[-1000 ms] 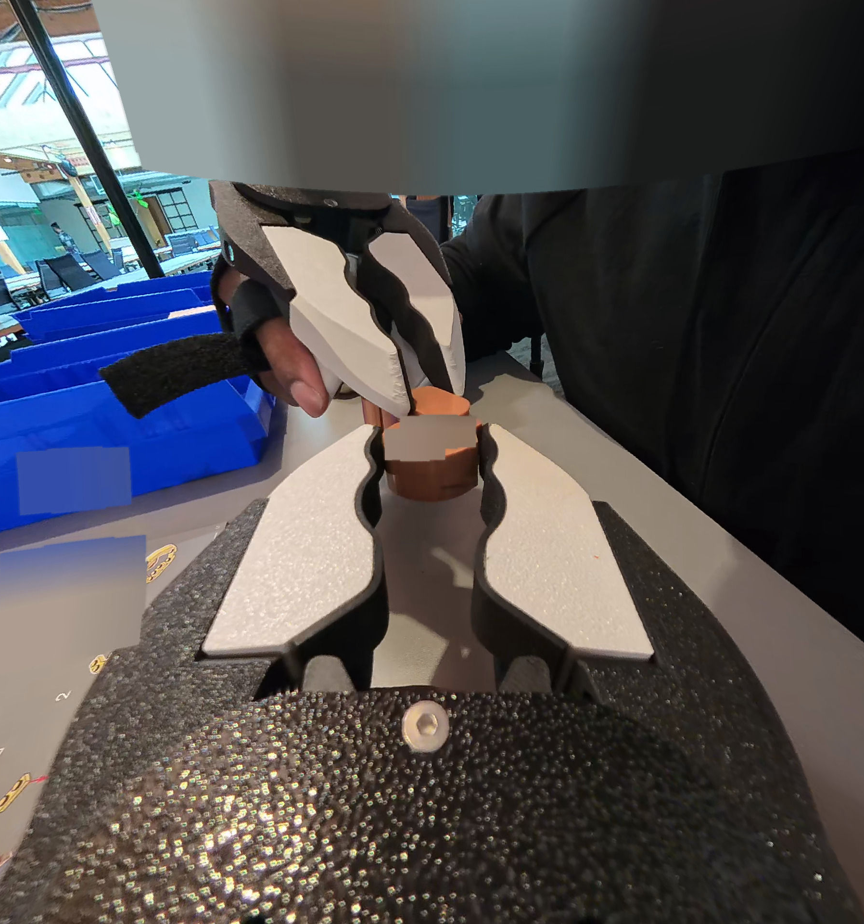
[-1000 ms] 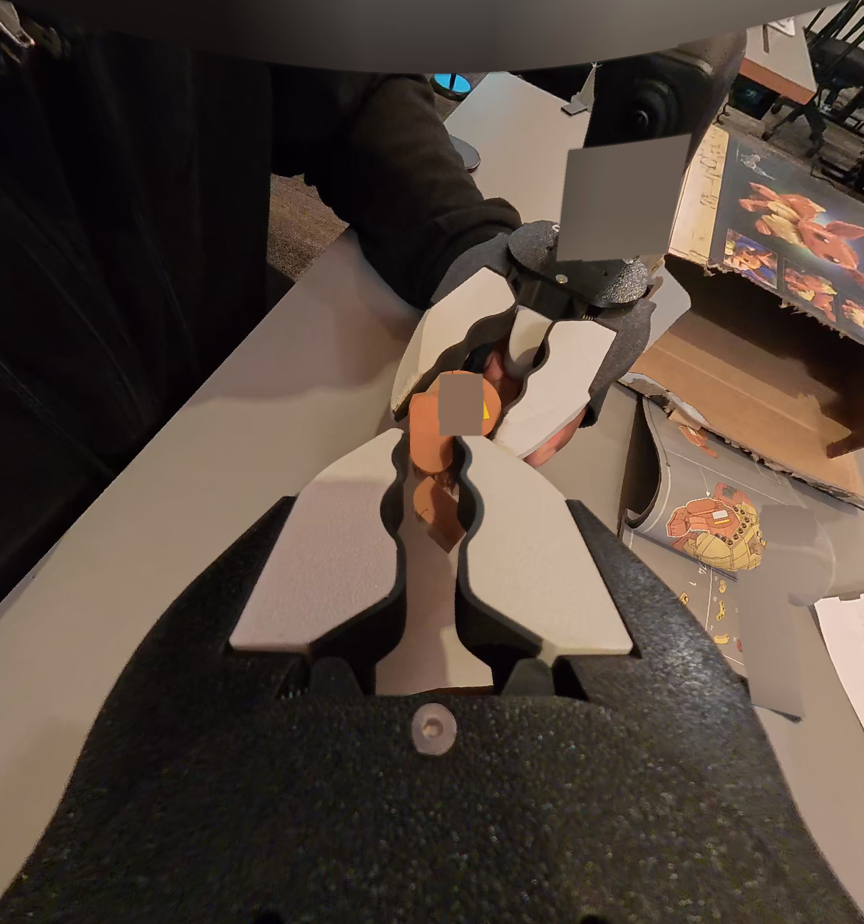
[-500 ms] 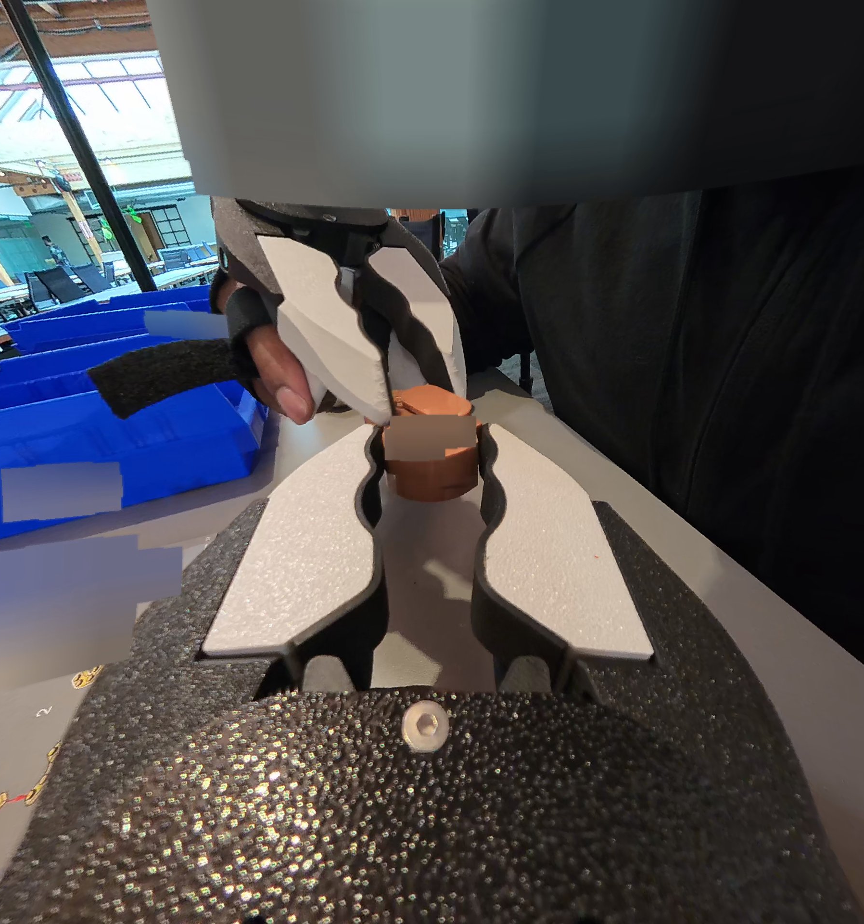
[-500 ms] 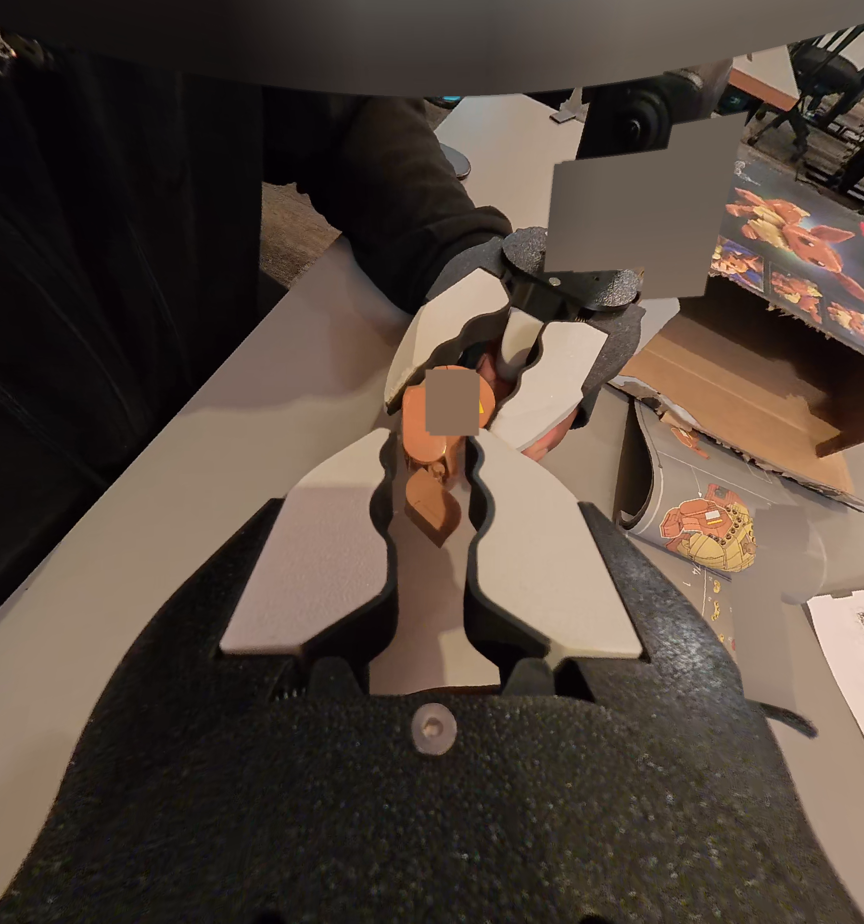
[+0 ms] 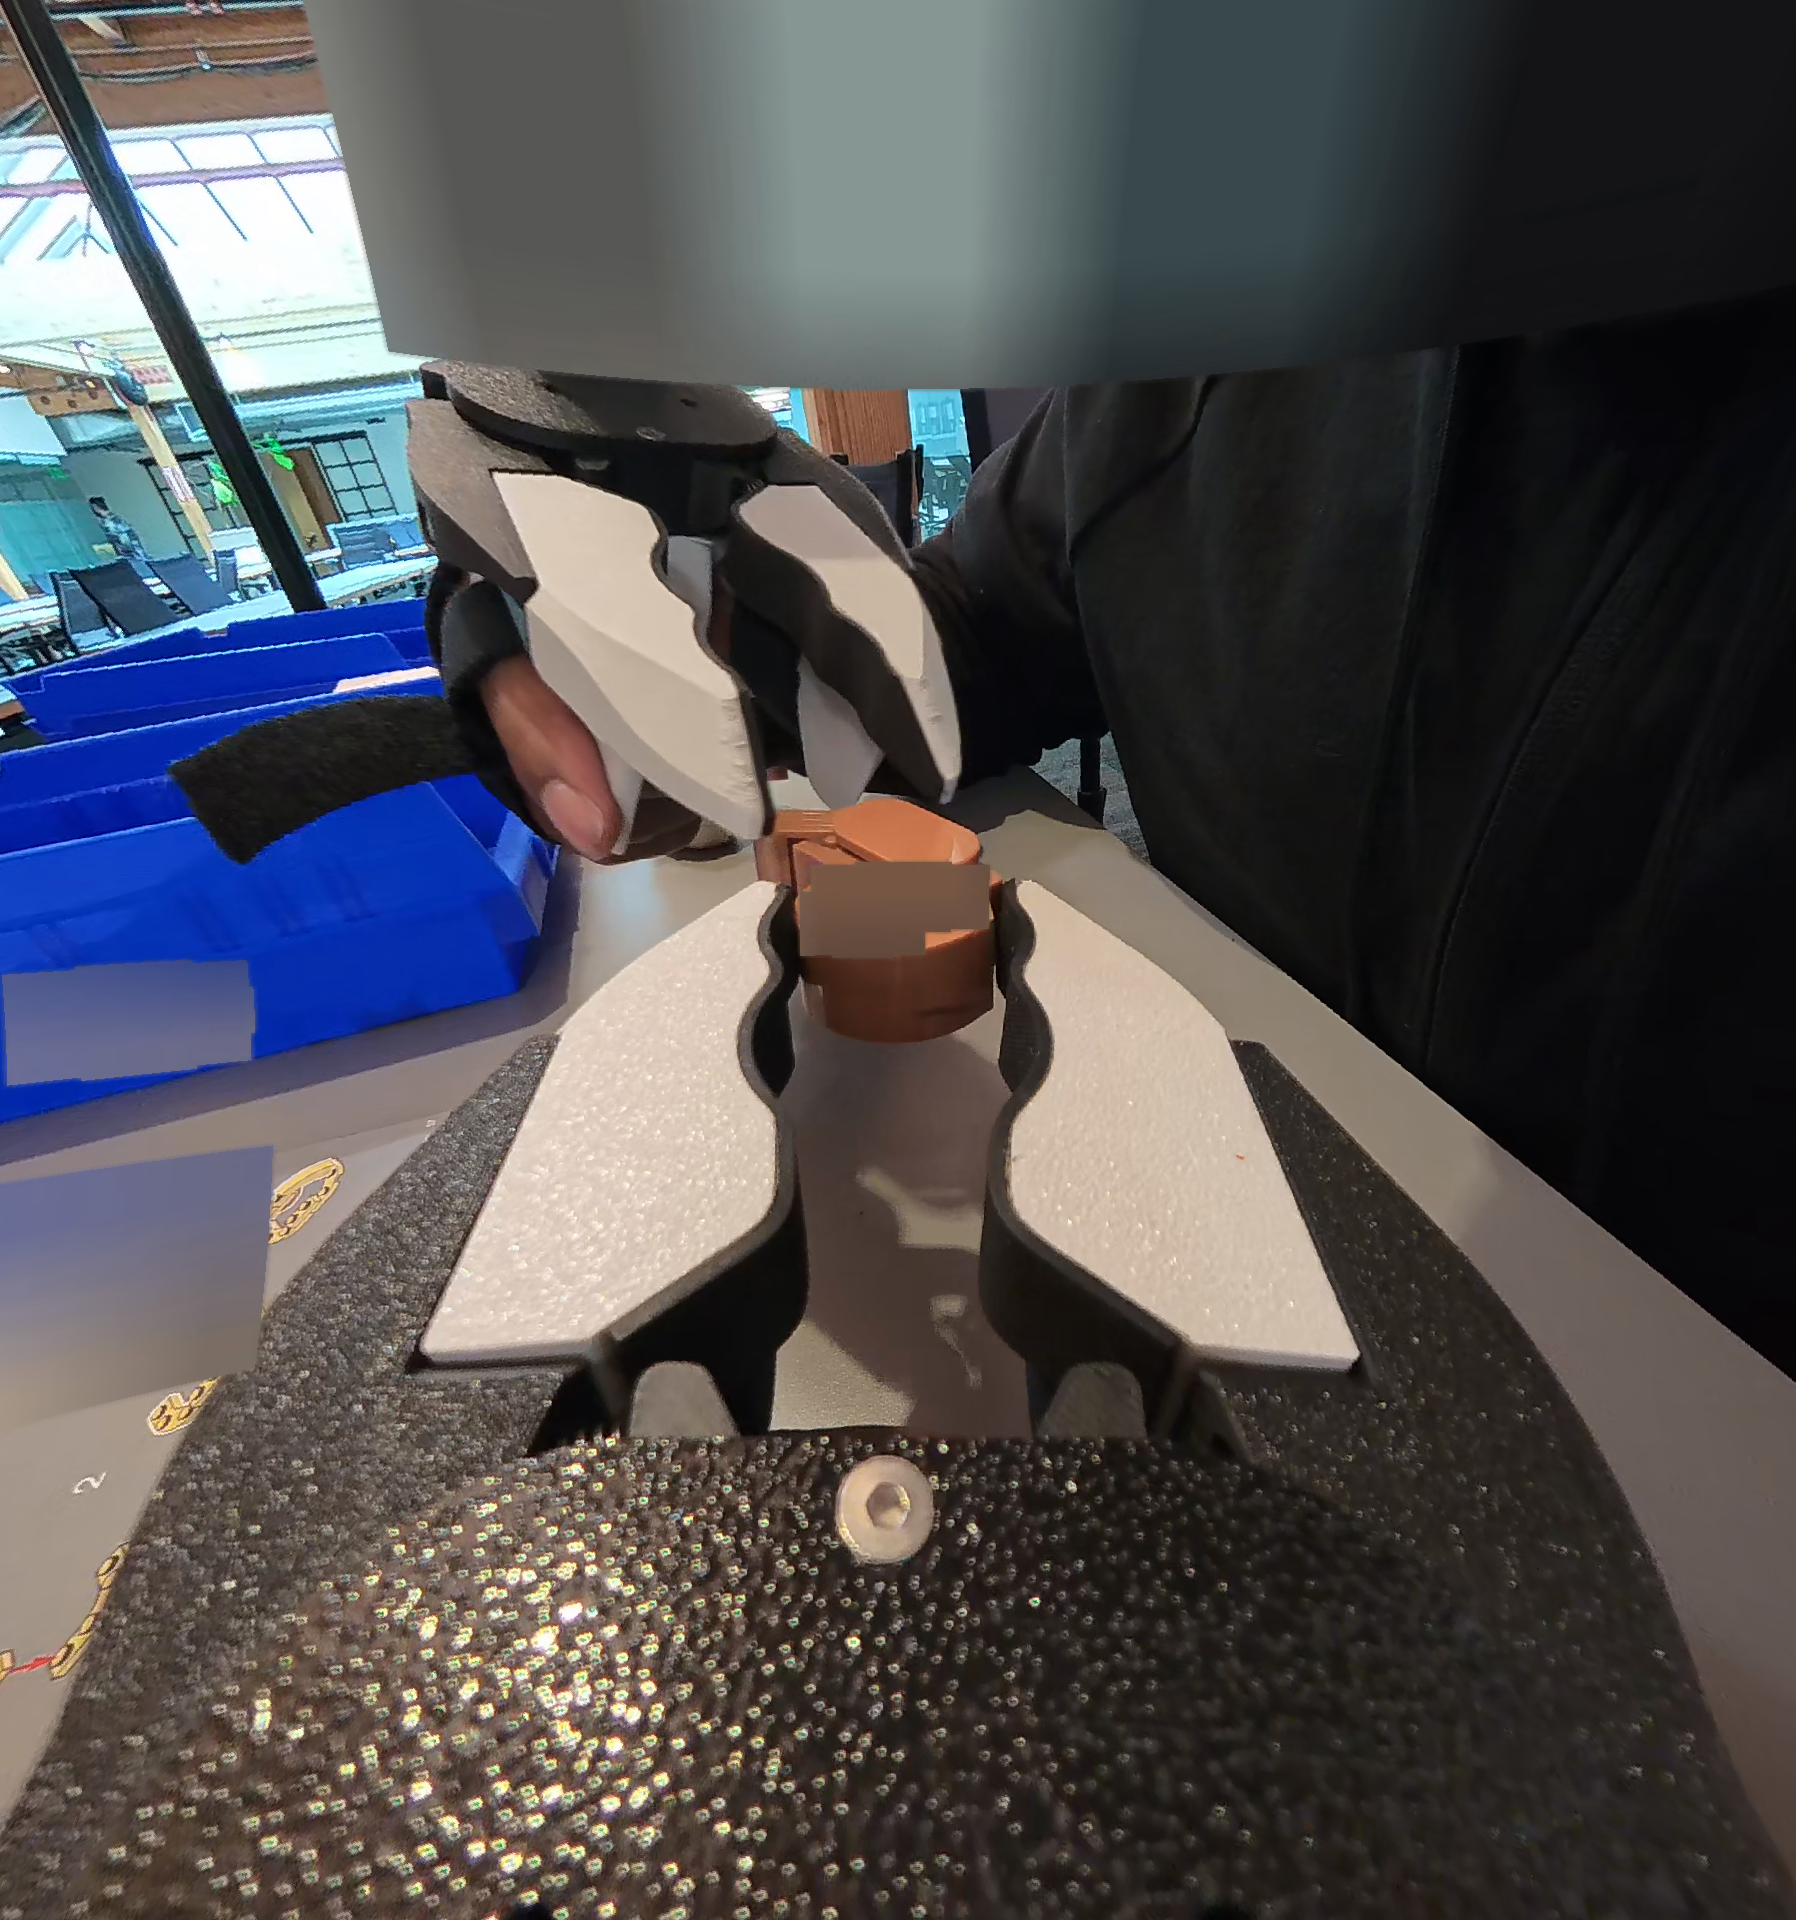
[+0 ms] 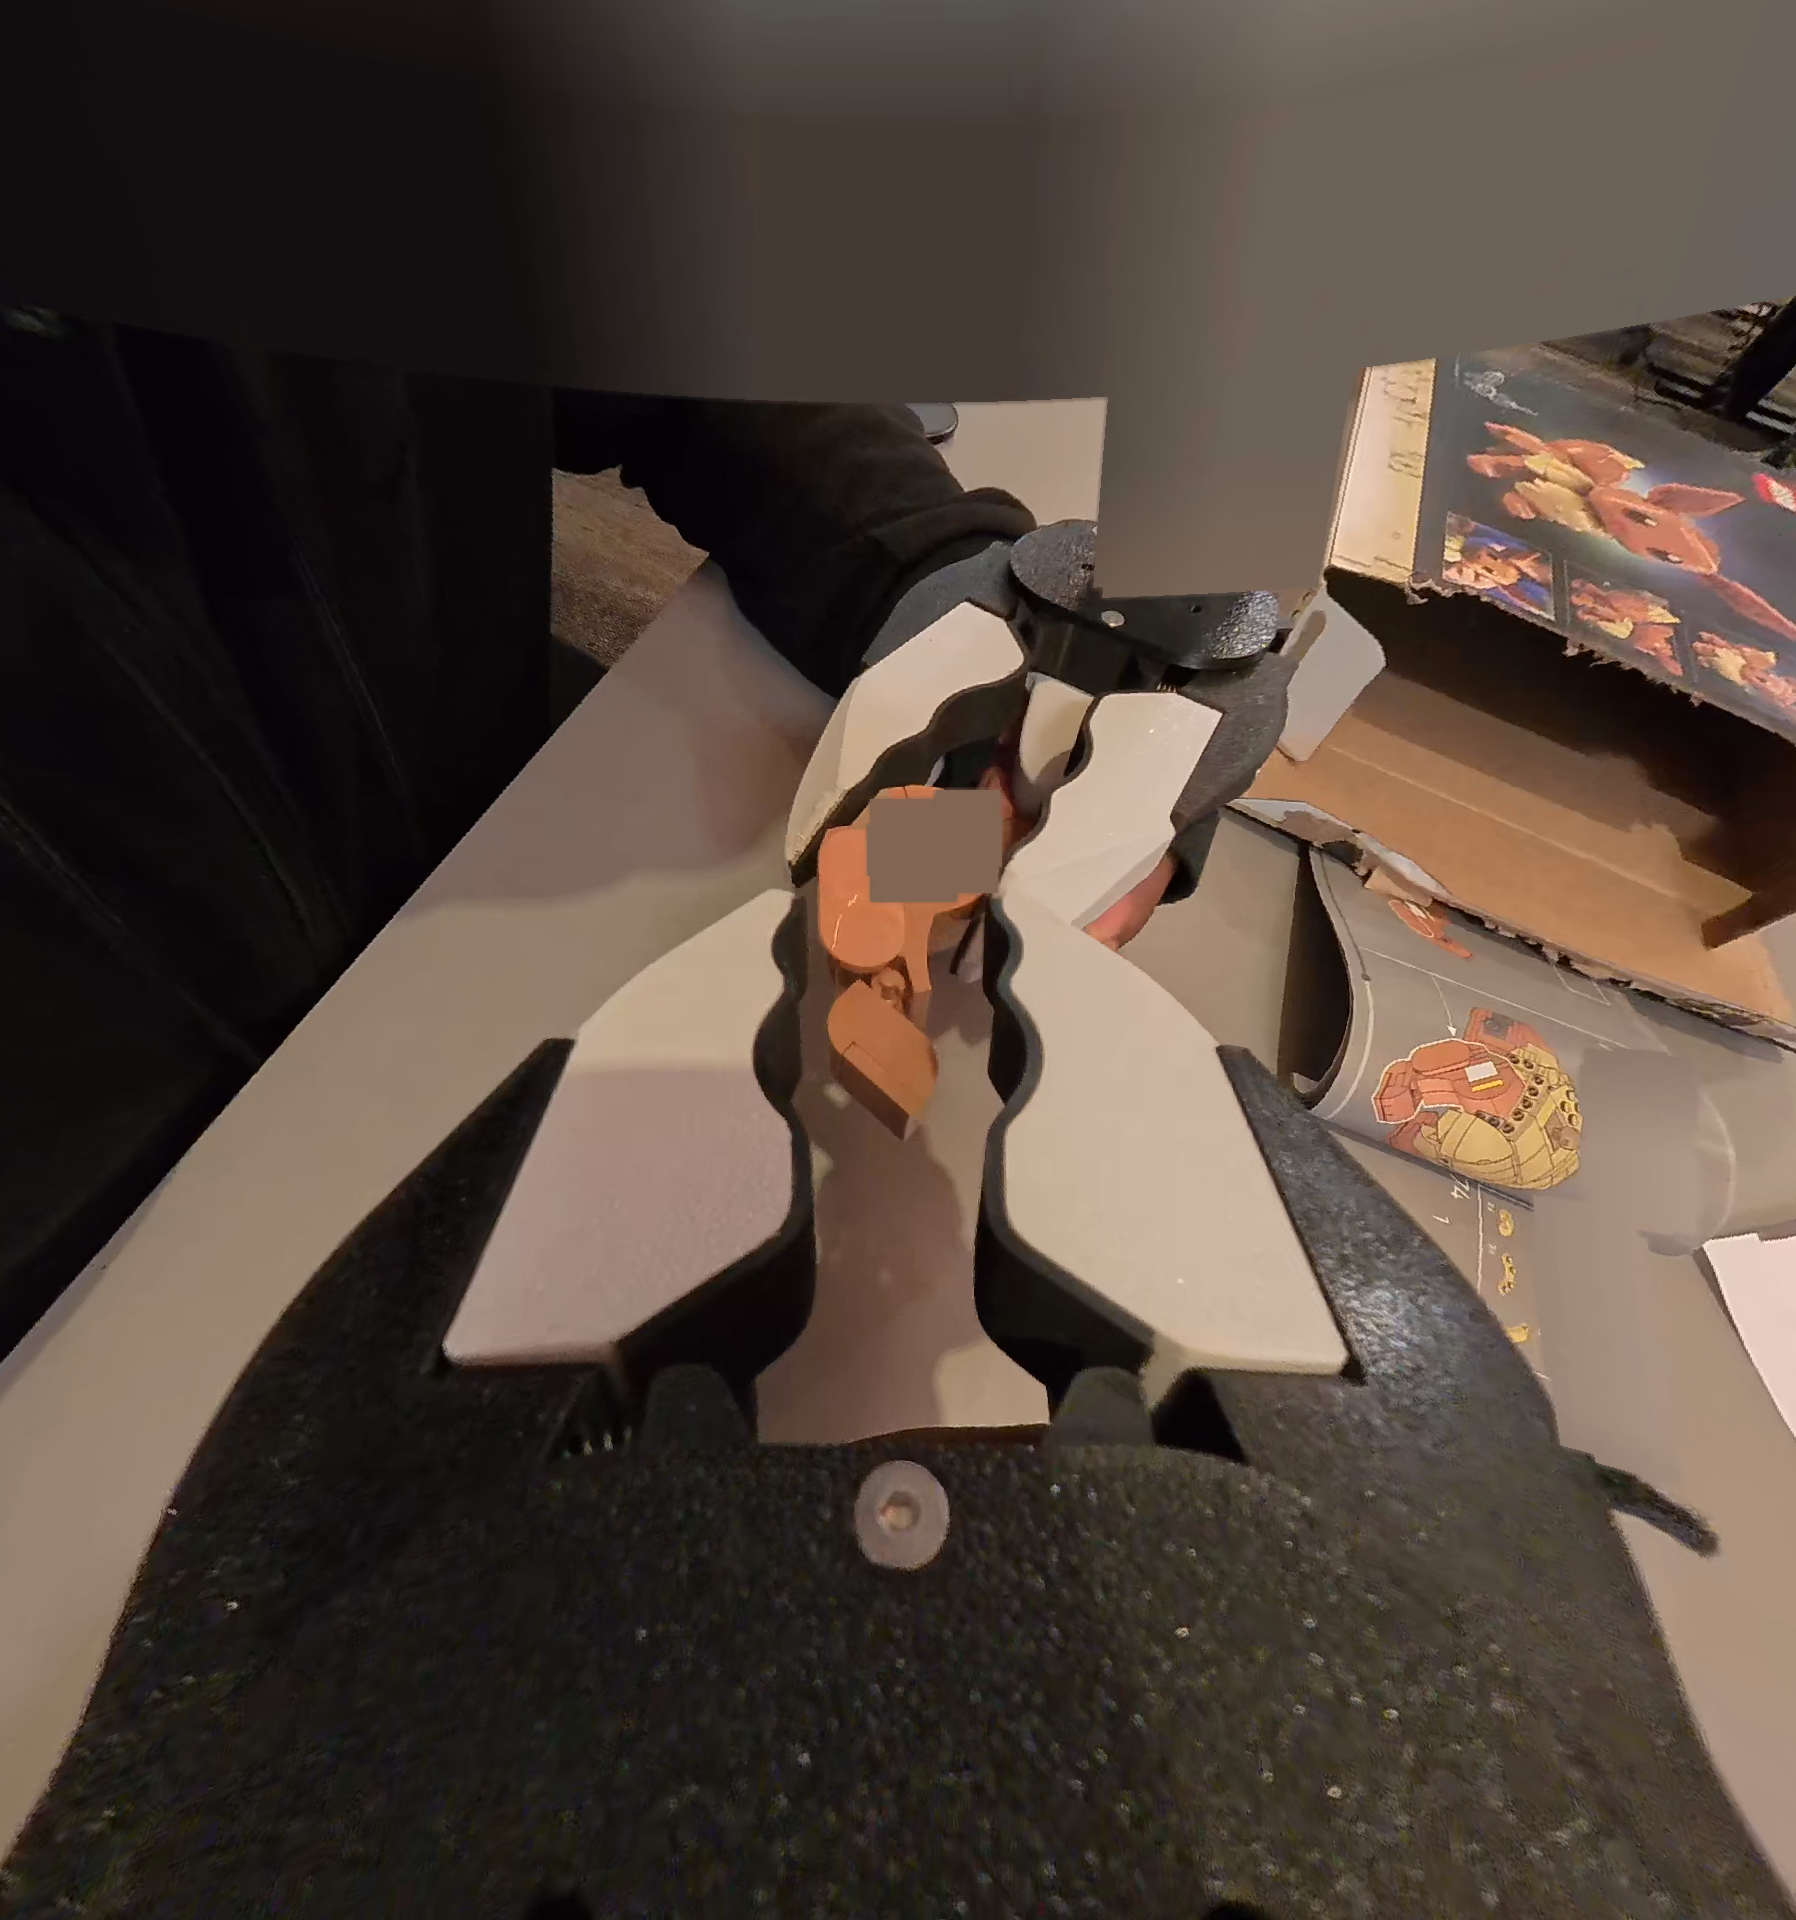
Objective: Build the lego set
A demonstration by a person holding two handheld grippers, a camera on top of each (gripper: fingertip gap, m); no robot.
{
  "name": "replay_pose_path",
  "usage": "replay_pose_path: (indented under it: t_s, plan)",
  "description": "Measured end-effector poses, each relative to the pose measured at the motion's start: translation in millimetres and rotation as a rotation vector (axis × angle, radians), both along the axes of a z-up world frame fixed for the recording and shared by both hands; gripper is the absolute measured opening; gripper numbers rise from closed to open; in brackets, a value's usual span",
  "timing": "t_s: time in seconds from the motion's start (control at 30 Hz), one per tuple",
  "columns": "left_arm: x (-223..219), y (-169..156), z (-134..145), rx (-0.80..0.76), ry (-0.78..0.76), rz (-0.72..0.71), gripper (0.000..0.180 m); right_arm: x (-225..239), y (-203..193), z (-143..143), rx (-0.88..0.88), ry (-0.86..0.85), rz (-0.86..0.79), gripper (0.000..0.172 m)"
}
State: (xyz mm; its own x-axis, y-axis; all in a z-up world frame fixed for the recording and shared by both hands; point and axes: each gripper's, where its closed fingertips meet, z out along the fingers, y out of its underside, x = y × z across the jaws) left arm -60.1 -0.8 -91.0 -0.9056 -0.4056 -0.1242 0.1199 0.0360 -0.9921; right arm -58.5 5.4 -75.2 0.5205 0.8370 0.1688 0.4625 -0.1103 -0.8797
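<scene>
Left gripper (image 5: 894,935) is clamping the brown plastic brick-built piece (image 5: 904,977), both fingers (image 5: 665,1122) pressing its sides, just above the grey table (image 5: 1164,935). In the right wrist view its long axis is running twd the right gripper (image 6: 894,935), a hinged lobe end hanging between that gripper's fingers (image 6: 1112,1122), which are standing apart w/ gaps either side, gripping nothing. Torn printed cardboard box (image 6: 1600,540) & curled instruction booklet (image 6: 1445,1091) lying right; writing too small to read. Blue plastic bins (image 5: 229,883) sitting left.

Smooth orange plastic brick assembly (image 5: 899,966)
</scene>
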Motion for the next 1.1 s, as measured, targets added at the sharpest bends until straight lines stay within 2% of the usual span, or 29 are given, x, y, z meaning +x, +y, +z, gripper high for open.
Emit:
replay_pose_path:
  t_s: [0.67, 0.8, 1.1]
  plan:
    - [0.3, 0.9, 0.8, -0.009, 0.001, 0.002, 0.036, 1.3, 0.6, -0.8, 0.021, -0.017, -0.007, 0.032]
    - [4.0, 5.9, 4.9, -0.047, 0.012, 0.023, 0.036, 8.0, 5.1, 5.1, 0.141, -0.094, -0.053, 0.034]
    - [15.3, 20.9, 13.3, -0.108, 0.029, 0.107, 0.036, 18.9, 11.6, 10.4, 0.514, -0.387, -0.171, 0.045]
